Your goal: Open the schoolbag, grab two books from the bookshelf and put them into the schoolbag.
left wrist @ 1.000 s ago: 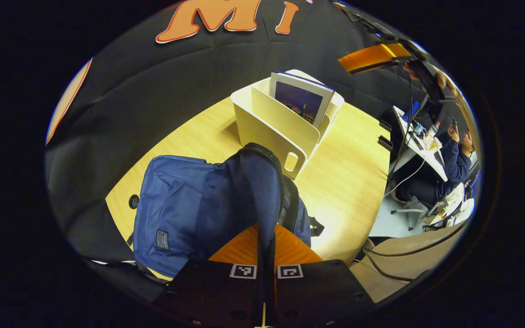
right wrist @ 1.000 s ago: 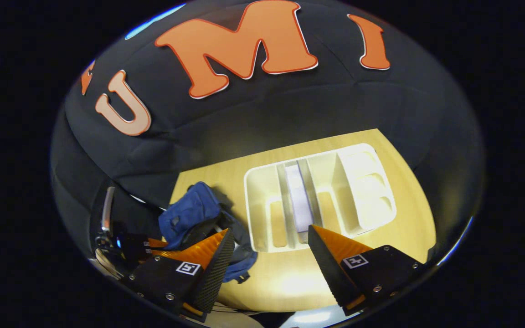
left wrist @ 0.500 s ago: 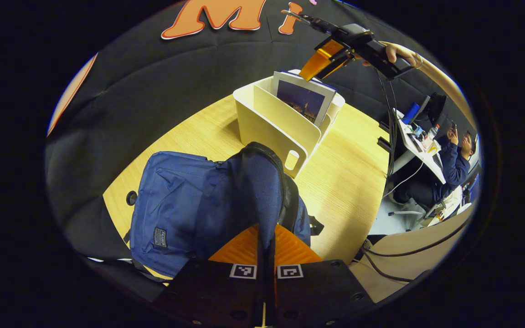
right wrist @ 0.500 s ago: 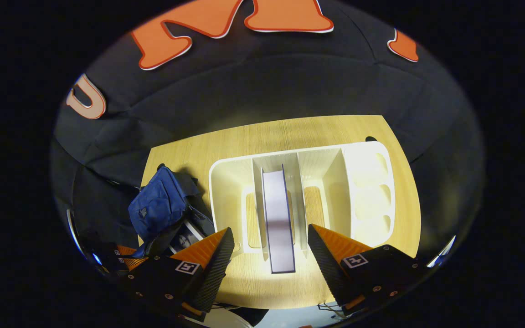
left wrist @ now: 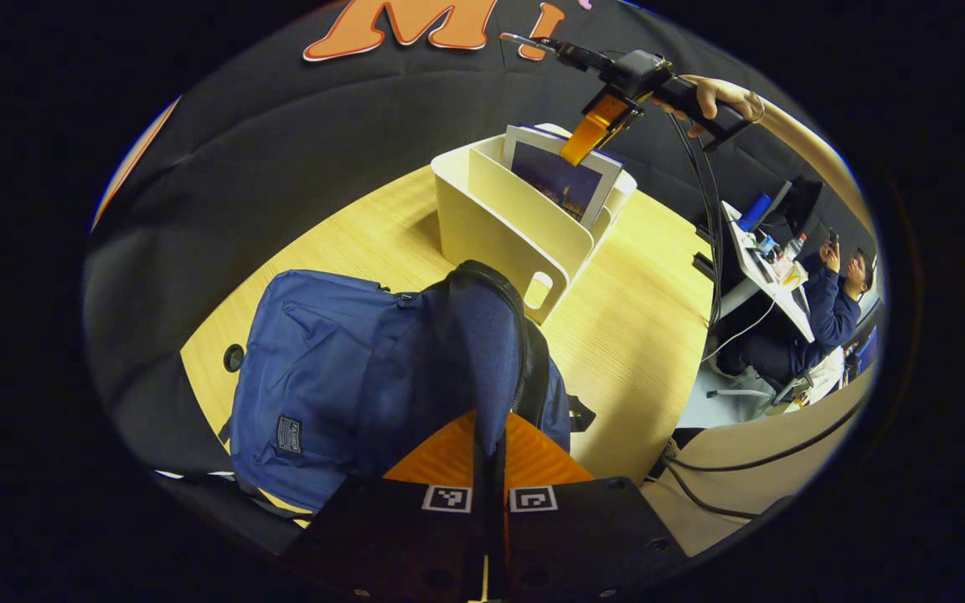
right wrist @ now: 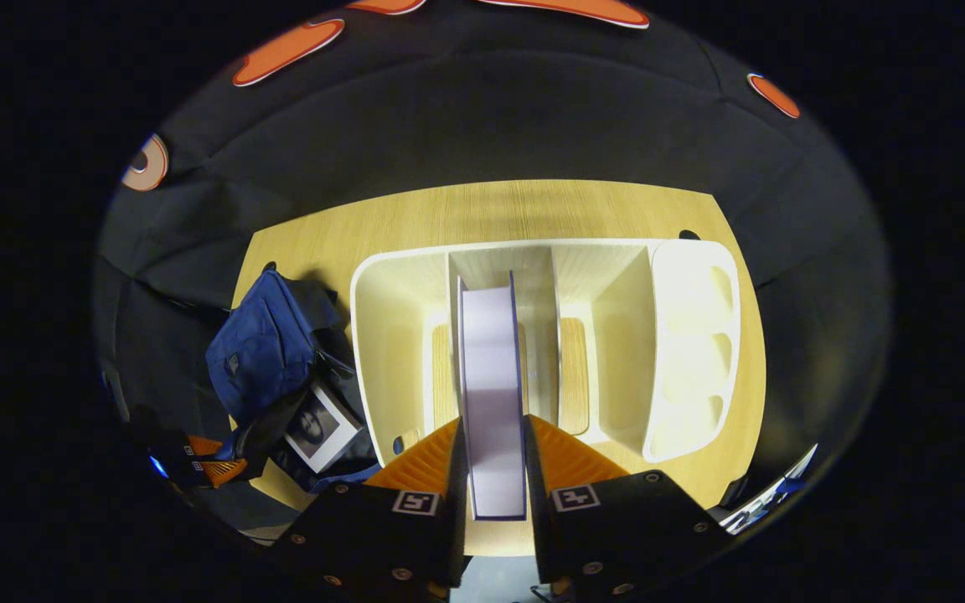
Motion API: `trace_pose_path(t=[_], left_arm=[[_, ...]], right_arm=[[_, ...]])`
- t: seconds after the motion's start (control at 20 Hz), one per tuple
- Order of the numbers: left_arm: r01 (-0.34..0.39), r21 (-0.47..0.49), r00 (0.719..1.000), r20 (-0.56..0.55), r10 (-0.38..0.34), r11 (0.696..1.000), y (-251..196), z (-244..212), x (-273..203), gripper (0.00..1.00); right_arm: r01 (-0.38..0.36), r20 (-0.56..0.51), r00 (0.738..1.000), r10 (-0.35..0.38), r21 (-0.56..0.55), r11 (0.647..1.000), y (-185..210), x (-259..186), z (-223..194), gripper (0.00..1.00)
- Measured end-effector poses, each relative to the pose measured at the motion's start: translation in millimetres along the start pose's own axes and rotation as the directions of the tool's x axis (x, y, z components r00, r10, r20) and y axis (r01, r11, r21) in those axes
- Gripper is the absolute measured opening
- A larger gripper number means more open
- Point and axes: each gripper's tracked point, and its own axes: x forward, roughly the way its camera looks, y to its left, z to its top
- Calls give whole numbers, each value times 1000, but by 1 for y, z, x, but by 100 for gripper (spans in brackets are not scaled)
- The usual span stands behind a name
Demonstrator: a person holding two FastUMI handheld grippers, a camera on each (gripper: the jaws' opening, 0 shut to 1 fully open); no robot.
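The blue schoolbag [left wrist: 340, 377] lies on the wooden table [left wrist: 642, 335], and my left gripper [left wrist: 489, 431] is shut on its lifted zip edge, holding the mouth open. Behind it stands the cream bookshelf [left wrist: 491, 230] with a dark-covered book [left wrist: 562, 180] upright in a middle slot. In the left gripper view my right gripper [left wrist: 587, 141] comes down onto that book's top. In the right gripper view, looking straight down, my right gripper [right wrist: 491, 431] is shut on the book's top edge [right wrist: 491, 368]. Another book [right wrist: 315, 423] shows inside the open schoolbag [right wrist: 260, 352], beside the left gripper [right wrist: 198, 448].
The bookshelf [right wrist: 399, 335] has several slots, with a holder of round openings [right wrist: 692, 335] at its right end. A hand [left wrist: 704, 92] and cables trail from the right gripper. A person [left wrist: 834, 297] sits at a desk beyond the table's right edge.
My right gripper came down over the bookshelf and its fingers went from wide open to shut on the book's top edge. The left gripper kept holding the bag's edge.
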Motion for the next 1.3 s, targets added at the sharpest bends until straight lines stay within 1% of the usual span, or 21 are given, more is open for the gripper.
trace_pose_path(t=[0.05,0.1,0.3,0.45,0.55,0.65,0.7,0.8,0.95,1.15,1.25,1.3], left_arm=[[1,0,1000,0,-1,1000,0,0,1,2],[2,-1,1000,-1,-2,1000,0,0,1,2],[0,-5,1000,-3,-1,1000,1,-1,2,2],[-3,-10,1000,-3,3,1000,2,-1,2,2],[-5,-17,1000,-4,5,1000,2,-2,2,2],[-5,-21,1000,-3,5,1000,1,-1,3,2],[-5,-20,1000,-1,5,1000,1,-1,3,2],[-4,-20,1000,-1,4,1000,0,0,3,2],[-4,-14,1000,-4,4,1000,-1,1,4,2],[-4,-12,1000,-7,4,1000,1,1,4,2],[-5,-13,1000,-7,5,1000,2,1,4,2],[-7,-13,1000,-9,7,1000,3,1,4,2]], right_arm=[[-1,1,1000,1,-3,1000,1,1,-1,30],[-2,3,1000,2,-6,1000,1,1,0,29],[-6,15,1000,6,26,1000,0,-3,4,27],[-35,56,998,31,78,996,-3,-15,8,26],[-46,98,995,36,100,994,-12,-38,11,26],[-43,140,990,25,130,991,-26,-64,13,27],[-66,171,984,41,146,987,-28,-80,14,26],[-110,230,971,65,187,976,-32,-118,15,26],[-163,329,940,87,210,964,-38,-168,9,26],[-274,440,884,157,218,937,-23,-225,-17,26],[-337,484,853,194,228,913,-14,-239,-37,26],[-375,498,839,218,239,896,-7,-242,-48,26]])
